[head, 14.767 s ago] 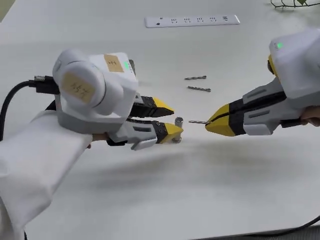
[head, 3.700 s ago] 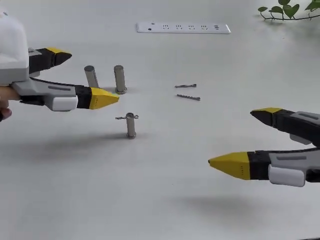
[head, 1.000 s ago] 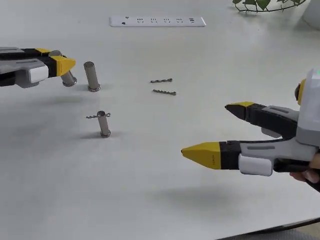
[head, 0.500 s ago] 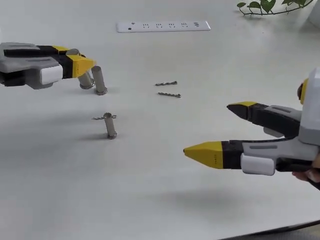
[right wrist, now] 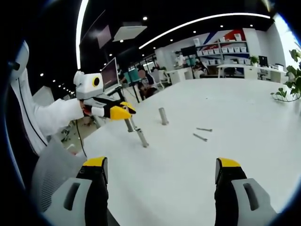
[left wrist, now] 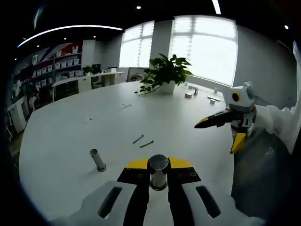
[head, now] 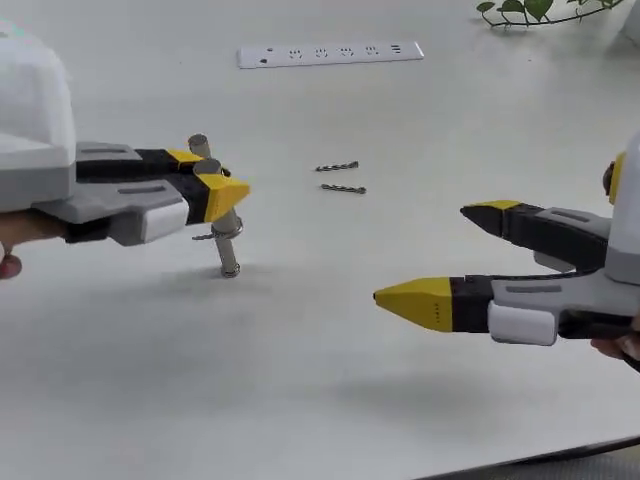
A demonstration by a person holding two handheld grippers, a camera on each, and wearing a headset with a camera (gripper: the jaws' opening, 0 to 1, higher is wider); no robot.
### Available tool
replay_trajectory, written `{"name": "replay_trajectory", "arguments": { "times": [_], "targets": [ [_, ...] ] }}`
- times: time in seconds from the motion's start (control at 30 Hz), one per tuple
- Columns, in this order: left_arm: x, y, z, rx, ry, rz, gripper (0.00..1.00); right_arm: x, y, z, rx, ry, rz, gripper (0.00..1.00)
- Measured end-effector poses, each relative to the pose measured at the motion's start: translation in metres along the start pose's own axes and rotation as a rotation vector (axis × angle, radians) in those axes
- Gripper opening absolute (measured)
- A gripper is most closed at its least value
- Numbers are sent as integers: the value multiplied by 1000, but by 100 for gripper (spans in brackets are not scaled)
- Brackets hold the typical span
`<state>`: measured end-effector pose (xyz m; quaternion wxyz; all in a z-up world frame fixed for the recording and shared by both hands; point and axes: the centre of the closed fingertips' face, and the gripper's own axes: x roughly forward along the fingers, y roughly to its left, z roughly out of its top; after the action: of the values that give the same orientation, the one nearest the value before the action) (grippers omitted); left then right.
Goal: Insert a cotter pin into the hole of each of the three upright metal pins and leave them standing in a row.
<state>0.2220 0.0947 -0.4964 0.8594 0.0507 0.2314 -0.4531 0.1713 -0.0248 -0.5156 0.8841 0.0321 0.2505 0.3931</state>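
My left gripper is shut on a plain metal pin, held off the white table; in the left gripper view that pin stands upright between the jaws. Just below it stands a pin with a cotter pin through it. A third bare pin stands behind the gripper. Two loose cotter pins lie mid-table. My right gripper hovers open at the right, with nothing between its jaws. The right gripper view shows the left gripper and the standing pins.
A white power strip lies at the far edge of the table. A potted plant trails at the back right. A person's white sleeve holds the left gripper.
My left gripper has closed on one of the two bare pins and carried it right and nearer, above the pinned one. The right gripper has barely moved.
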Motion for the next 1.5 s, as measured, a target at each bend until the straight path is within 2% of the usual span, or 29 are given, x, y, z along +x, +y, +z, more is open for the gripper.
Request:
{"name": "replay_trajectory", "arguments": {
  "times": [0.07, 0.1, 0.13, 0.3, 0.4, 0.43, 0.53, 0.57, 0.6, 0.63, 0.87, 1.1, 1.37, 1.5],
  "targets": [
    [1, -7, -3, -8, 0, -7, 10, 0, 0, 0, 0, -1, 2, 93],
    [2, -18, -2, -11, 2, -9, 10, 0, 1, 0, 0, -2, 3, 93],
    [3, -22, -4, -9, 5, -10, 10, 0, 0, 0, 1, -2, 4, 93],
    [8, -37, -13, -14, 37, 1, 10, 2, 3, -1, 6, -7, 17, 93],
    [11, -39, -23, -12, 66, 0, 10, 3, 3, -1, 5, -7, 23, 93],
    [13, -40, -25, -31, 68, 3, 10, 3, 4, -1, 5, -7, 23, 93],
    [16, -44, -29, -27, 69, 15, 10, 3, 3, -2, 7, -5, 24, 93],
    [17, -43, -31, -24, 73, 16, 10, 2, 2, -2, 9, -6, 22, 93],
    [18, -43, -34, -54, 82, 24, 10, 2, 2, -2, 10, -5, 22, 93],
    [18, -42, -36, -56, 82, 25, 10, 2, 2, -3, 10, -5, 22, 93],
    [22, -37, -46, -49, 103, 65, 10, 2, 2, -5, 12, 2, 23, 93],
    [28, -38, -59, -54, 137, 78, 10, 2, 2, -2, 15, -10, 27, 93],
    [32, -38, -60, -67, 133, 103, 10, 1, 1, -4, 17, -4, 22, 93],
    [35, -36, -64, -86, 145, 108, 10, 2, 1, -4, 17, -1, 24, 92]
  ]
}}
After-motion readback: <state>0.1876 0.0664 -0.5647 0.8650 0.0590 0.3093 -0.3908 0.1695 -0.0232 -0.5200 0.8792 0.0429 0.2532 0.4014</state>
